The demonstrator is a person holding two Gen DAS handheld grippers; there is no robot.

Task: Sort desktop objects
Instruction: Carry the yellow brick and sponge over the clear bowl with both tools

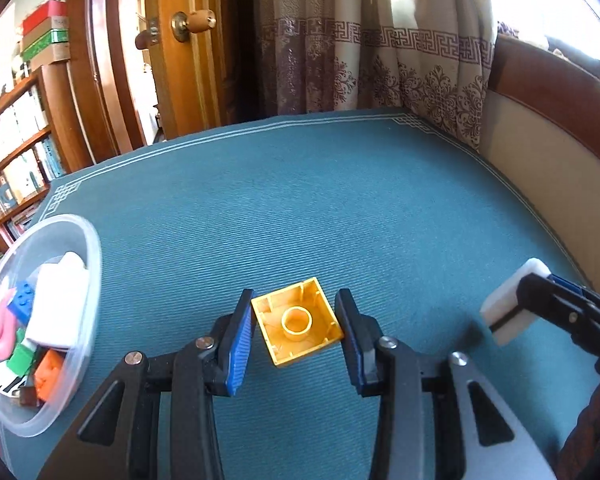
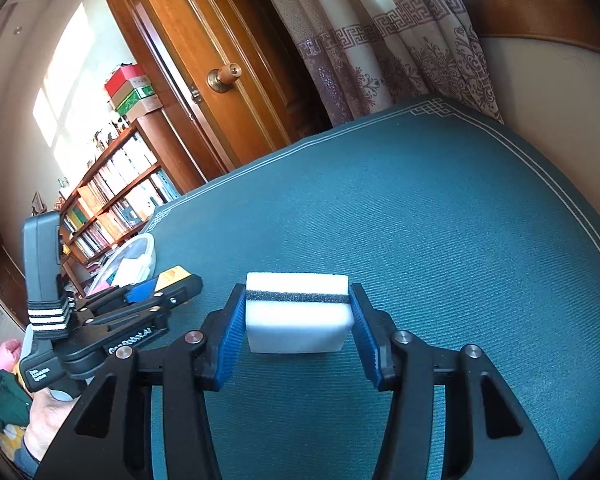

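On a teal cloth-covered table (image 1: 340,200), the left gripper (image 1: 298,326) closes on a yellow toy brick (image 1: 298,326), its blue pads (image 1: 238,344) pressed against two opposite sides. The brick is turned with its hollow underside toward the camera, a round tube showing at its centre, and it sits tilted between the fingers, low over the cloth; whether it touches the cloth cannot be told.

To the left of that gripper, near the table's edge, stands a clear plastic bowl (image 1: 88,320). Inside it lie a white block (image 1: 60,308), a blue brick (image 1: 22,304), a green brick (image 1: 20,360), an orange brick (image 1: 50,372) and a pink piece (image 1: 0,332), heaped together.

The right gripper (image 2: 298,314) clamps a white sponge (image 2: 296,320) with a dark band across its middle, one blue pad (image 2: 230,338) on each end. In the left wrist view the same sponge (image 1: 512,300) appears at the right edge, held by the right gripper (image 1: 540,304), and a shadow lies on the cloth beside it. The two grippers are side by side, well apart, with bare cloth between them.

In the right wrist view the left gripper (image 2: 168,284) shows at the left with the yellow brick (image 2: 172,274) at its tip, a hand (image 2: 48,420) around its handle, and the bowl (image 2: 140,256) just behind it.

Beyond the table stand a wooden door (image 1: 188,40) with a brass knob, patterned curtains (image 1: 380,40) and a bookshelf (image 1: 16,152) full of books.
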